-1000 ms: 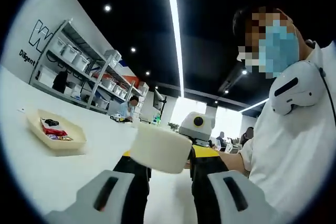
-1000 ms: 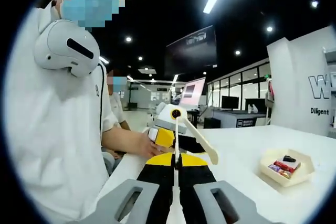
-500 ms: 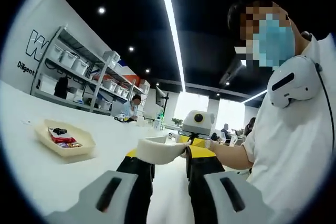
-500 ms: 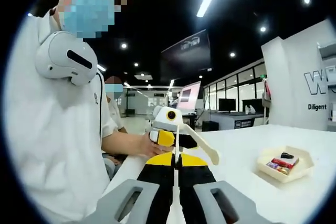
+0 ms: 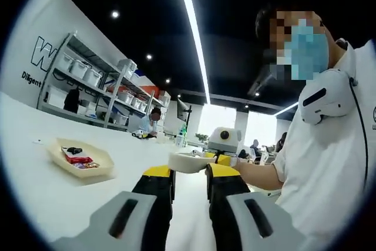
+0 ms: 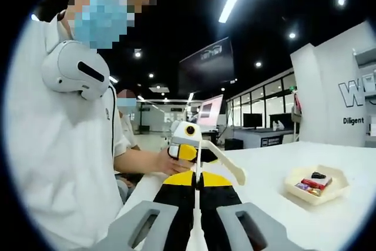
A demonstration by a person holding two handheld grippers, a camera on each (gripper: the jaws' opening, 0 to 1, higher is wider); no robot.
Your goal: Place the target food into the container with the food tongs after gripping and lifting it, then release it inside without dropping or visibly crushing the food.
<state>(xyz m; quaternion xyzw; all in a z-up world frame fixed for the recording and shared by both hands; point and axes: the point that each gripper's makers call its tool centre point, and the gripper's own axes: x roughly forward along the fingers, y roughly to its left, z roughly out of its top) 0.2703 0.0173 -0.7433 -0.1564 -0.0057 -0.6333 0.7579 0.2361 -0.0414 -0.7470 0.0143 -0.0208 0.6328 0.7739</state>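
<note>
Left claw (image 5: 189, 171): clamped on the rim of a cream bowl (image 5: 189, 161), raised above the white surface (image 5: 70, 198). Right claw (image 6: 198, 176): clenched on cream food tongs (image 6: 222, 163), arms slanting up and to the right. Cream tray (image 5: 81, 159) on the surface, far left in the left gripper view, far right (image 6: 314, 184) in the right gripper view; held wrapped snacks (image 6: 311, 183), red and dark. Tray well apart from both claws. Person's white sleeve (image 6: 64, 163) close beside.

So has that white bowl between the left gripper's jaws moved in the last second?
Yes. The white bowl has tipped from tilted toward the camera to nearly level, and now sits lower against the jaws of the left gripper than before.
</note>
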